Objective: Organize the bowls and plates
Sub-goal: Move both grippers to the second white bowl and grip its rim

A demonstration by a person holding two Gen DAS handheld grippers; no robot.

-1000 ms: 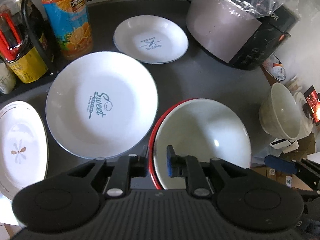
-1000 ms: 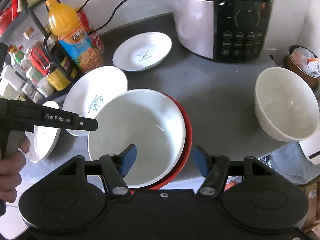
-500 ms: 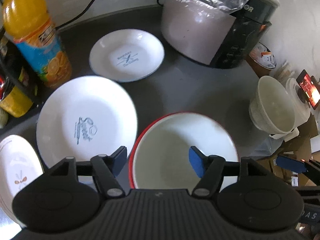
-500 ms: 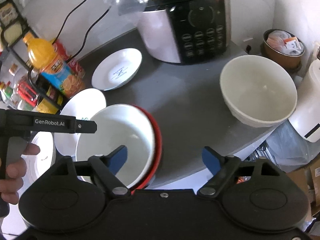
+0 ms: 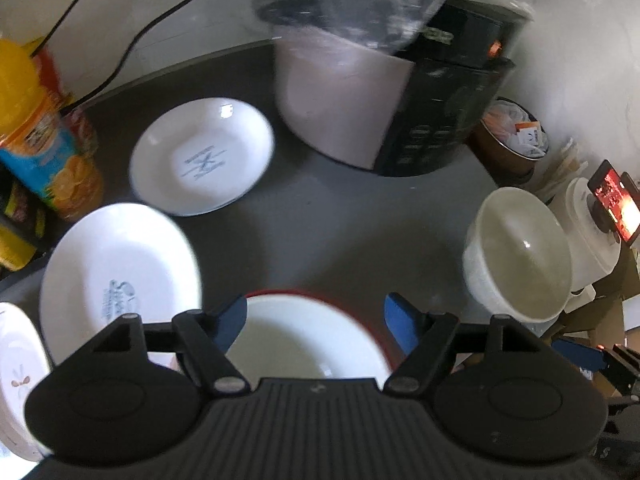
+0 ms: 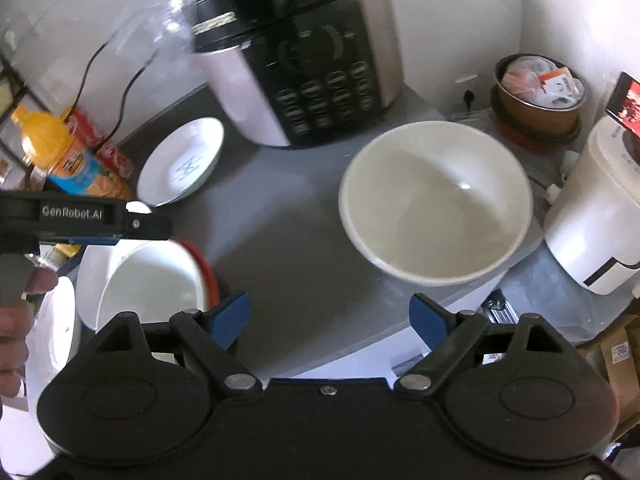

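Observation:
A white bowl nested in a red-rimmed bowl (image 5: 304,344) sits at the near edge of the grey counter; it also shows in the right wrist view (image 6: 156,284). My left gripper (image 5: 316,320) is open and empty above it. A cream bowl (image 6: 436,204) stands at the counter's right edge, also in the left wrist view (image 5: 520,256). My right gripper (image 6: 330,318) is open and empty, just short of it. A large white plate (image 5: 116,268), a small white plate (image 5: 204,156) and a flower-patterned plate (image 5: 16,372) lie to the left.
A black and silver pressure cooker (image 6: 304,64) under plastic wrap stands at the back. An orange juice bottle (image 5: 36,128) and a rack of bottles are at the left. A metal pot of packets (image 6: 540,88) and a white appliance (image 6: 596,208) are at the right.
My left gripper opened, let go of the bowl rim and lifted away. My right gripper swung right from the nested bowls toward the cream bowl and opened wider.

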